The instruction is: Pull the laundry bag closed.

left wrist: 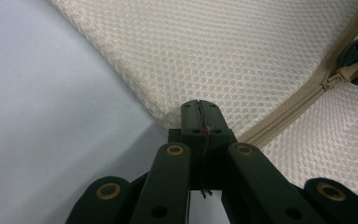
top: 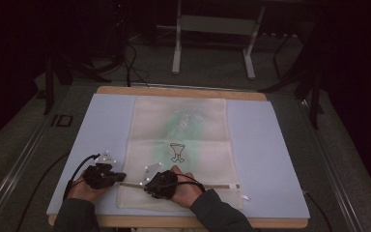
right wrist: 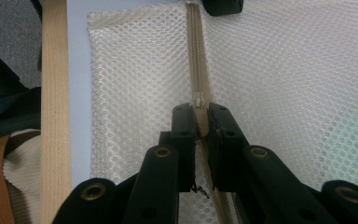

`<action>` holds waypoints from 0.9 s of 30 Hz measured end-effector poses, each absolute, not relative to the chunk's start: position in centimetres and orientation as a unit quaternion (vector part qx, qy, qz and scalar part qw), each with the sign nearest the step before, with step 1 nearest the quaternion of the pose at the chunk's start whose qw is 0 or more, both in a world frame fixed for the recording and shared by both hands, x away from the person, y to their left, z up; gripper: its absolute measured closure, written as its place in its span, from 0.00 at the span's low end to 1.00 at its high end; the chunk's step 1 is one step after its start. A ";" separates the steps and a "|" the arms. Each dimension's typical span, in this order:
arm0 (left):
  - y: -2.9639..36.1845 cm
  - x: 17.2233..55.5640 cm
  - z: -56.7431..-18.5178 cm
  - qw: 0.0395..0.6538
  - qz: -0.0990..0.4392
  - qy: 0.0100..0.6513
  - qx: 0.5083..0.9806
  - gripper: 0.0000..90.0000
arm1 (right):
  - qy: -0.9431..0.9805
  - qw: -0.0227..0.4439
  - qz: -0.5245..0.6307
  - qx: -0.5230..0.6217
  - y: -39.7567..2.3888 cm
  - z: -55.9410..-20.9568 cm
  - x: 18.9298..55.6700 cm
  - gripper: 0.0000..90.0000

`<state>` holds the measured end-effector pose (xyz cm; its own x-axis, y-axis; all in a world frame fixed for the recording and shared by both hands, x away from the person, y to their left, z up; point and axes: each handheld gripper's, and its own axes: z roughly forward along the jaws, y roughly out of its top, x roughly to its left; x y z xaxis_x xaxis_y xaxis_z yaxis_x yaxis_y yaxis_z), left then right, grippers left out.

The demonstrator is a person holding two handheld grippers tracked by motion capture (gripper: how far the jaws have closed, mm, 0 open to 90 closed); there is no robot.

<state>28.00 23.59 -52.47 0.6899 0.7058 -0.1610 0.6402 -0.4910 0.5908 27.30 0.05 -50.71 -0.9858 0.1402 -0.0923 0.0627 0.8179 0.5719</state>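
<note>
A cream mesh bag (top: 178, 125) with a small goblet drawing lies flat on a blue mat (top: 261, 145). Its beige zipper (top: 212, 186) runs across near the front edge. My left gripper (top: 121, 176) is at the bag's left edge, by the zipper's end. In the left gripper view its jaws (left wrist: 199, 109) are shut on the edge of the mesh (left wrist: 214, 51). My right gripper (top: 147, 186) sits just to the right of it on the zipper line. In the right gripper view its jaws (right wrist: 201, 119) are shut on the zipper pull (right wrist: 200, 100), with the zipper (right wrist: 195, 46) running on toward the left gripper (right wrist: 221, 5).
The mat covers a wooden table (top: 183, 91) whose front edge (right wrist: 55, 93) is close to my hands. Both forearms in dark sleeves come in at the bottom. A metal stand (top: 212, 43) and cables stand on the dark floor beyond the table.
</note>
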 end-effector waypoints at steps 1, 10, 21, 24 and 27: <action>23.6 28.0 -52.5 0.320 0.051 0.391 0.862 1.00 | 0.951 0.066 0.297 0.053 0.1 -50.7 27.3 0.91; 23.6 28.0 -52.5 0.320 0.052 0.390 0.862 1.00 | 0.952 0.067 0.294 0.055 -0.2 -50.7 27.1 0.91; 23.6 28.0 -52.5 0.320 0.052 0.391 0.862 1.00 | 0.951 0.067 0.295 0.060 -0.9 -50.8 27.0 0.91; 23.6 28.0 -52.5 0.319 0.052 0.391 0.862 1.00 | 0.951 0.065 0.295 0.062 -1.1 -50.8 27.1 0.91; 23.6 28.0 -52.5 0.320 0.052 0.391 0.861 1.00 | 0.951 0.064 0.294 0.065 -1.4 -50.7 27.1 0.91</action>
